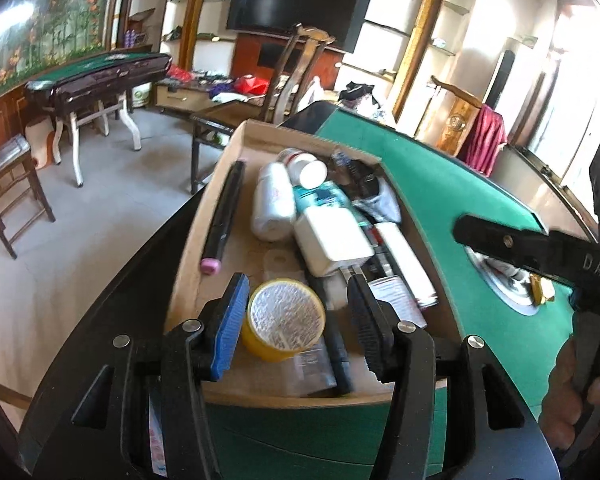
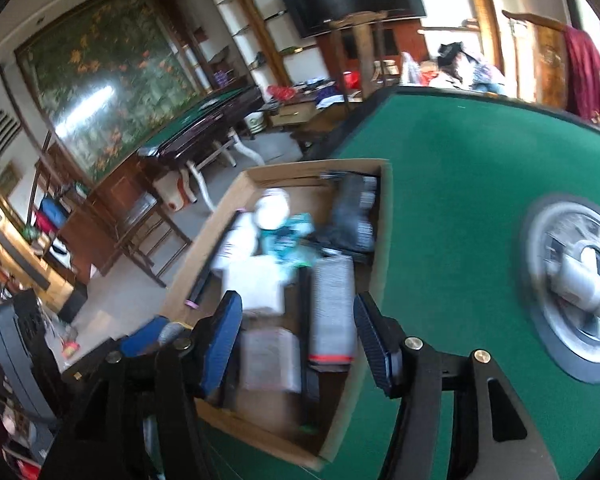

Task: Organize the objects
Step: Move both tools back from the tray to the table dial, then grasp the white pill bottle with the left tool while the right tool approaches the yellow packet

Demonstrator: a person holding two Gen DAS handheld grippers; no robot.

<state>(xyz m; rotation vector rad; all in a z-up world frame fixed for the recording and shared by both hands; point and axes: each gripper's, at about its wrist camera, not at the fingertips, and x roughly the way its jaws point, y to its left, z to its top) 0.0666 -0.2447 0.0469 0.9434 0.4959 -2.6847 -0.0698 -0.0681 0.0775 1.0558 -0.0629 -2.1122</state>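
Observation:
A shallow cardboard box (image 1: 198, 220) sits at the left edge of the green felt table (image 1: 440, 188). It holds a black marker (image 1: 224, 212) with a pink cap, white bottles (image 1: 272, 204), a white charger (image 1: 332, 240) and a yellow jar (image 1: 282, 320) with a foil lid. My left gripper (image 1: 296, 320) is open around the jar. Its blue pad is close to the jar's left side and its black pad stands clear on the right. My right gripper (image 2: 300, 320) hovers open over the same box (image 2: 384, 232), blurred, with nothing held.
A round metal hub (image 2: 572, 280) with small items is sunk in the table's (image 2: 460, 152) middle. A hand (image 1: 568, 392) holds the right gripper's handle at the right edge. Wooden chairs (image 1: 8, 184) and a second green table (image 1: 96, 76) stand on the floor to the left.

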